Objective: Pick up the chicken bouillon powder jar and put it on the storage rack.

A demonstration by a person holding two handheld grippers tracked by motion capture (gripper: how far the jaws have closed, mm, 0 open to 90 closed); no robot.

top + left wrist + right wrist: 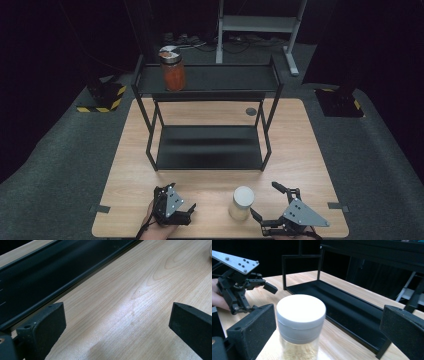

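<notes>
Here, a wooden table (300, 150) on grey carpet (60, 170).

Jar (300, 322) clear glass (matt white lid); table (300, 150) pale wood.

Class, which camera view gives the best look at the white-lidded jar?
The right gripper view: the white-lidded jar stands close between open tongs, lid and pale contents clear. The high view shows it small on the table; the left gripper view catches a pale sliver at its right edge, hard to identify.
</notes>
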